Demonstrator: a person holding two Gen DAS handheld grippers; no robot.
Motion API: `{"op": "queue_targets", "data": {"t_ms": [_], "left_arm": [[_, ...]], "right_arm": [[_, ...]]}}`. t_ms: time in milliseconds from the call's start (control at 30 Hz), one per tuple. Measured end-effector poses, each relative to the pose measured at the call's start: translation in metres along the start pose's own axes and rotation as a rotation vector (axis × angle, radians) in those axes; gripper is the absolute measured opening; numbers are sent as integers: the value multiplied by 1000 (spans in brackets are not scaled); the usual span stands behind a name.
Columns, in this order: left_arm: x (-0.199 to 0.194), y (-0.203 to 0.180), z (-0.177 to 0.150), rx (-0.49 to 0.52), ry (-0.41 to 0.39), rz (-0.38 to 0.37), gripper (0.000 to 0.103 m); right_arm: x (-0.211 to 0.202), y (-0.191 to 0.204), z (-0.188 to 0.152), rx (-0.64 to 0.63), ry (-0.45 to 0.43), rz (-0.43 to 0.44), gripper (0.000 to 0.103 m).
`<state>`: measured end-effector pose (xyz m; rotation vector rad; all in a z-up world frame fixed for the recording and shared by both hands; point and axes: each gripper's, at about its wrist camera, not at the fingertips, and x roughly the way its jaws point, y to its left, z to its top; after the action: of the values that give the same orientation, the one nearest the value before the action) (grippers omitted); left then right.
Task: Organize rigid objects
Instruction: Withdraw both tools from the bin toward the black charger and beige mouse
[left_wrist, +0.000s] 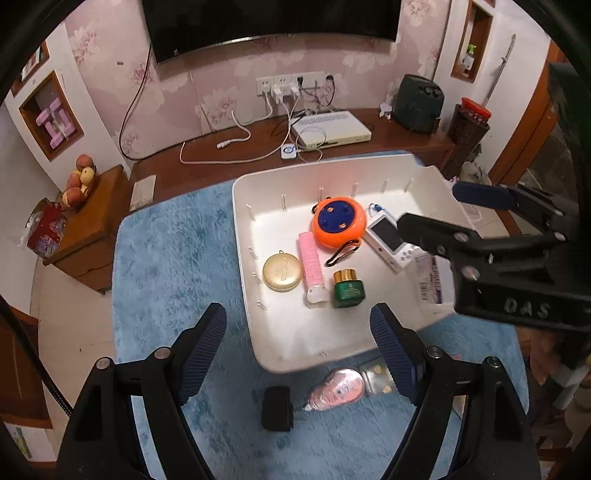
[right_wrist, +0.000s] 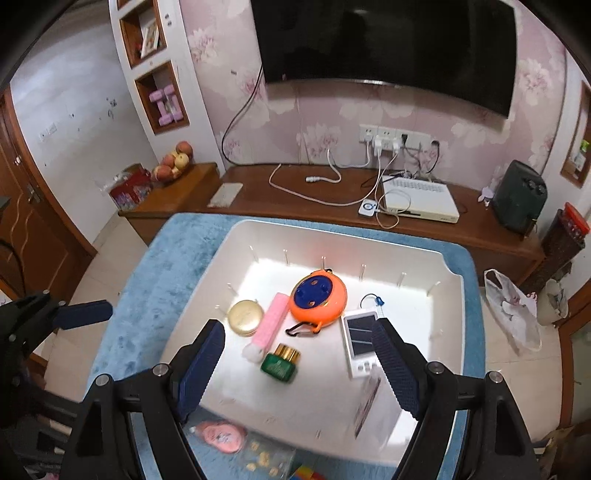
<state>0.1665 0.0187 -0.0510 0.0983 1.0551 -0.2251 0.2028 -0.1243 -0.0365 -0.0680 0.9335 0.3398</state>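
with both the left gripper (left_wrist: 298, 341) and right gripper (right_wrist: 297, 360) spread and empty above the white bin (left_wrist: 242, 236), we judge the pink dispenser (left_wrist: 338, 390), lower centre on the blue mat (left_wrist: 166, 266), the next pick, so we straddle it squarely before closing.

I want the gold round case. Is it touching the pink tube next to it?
Apart. The left wrist view shows a strip of white tray floor between the gold round case and the pink tube; the right wrist view shows them close, too.
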Motion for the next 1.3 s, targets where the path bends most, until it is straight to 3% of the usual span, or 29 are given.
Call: {"op": "queue_targets", "data": {"t_ms": [267,600,767,933,1133,1300], "left_arm": [[-39,-10,-18,31,-51,-31,83],[-49,-25,-42,49,-41,-79,83],[-47,-43,-54,93,-43,-92,83],[-38,-48,-67,104,-32,-99,83],[-12,-32,-90,79,10,-89,83],[24,-10,-113,37,89,-59,83]], "right_arm": [[-58,1,-35,21,-60,-26,82],[-93,-2,-101,-4,-105,-156,82],[-89,4,-139,-51,-90,-227,82],[-73,4,-173,-36,-45,-244,82],[-41,-5,-212,30,37,-229,82],[-24,-10,-231,30,69,-248,82]]}}
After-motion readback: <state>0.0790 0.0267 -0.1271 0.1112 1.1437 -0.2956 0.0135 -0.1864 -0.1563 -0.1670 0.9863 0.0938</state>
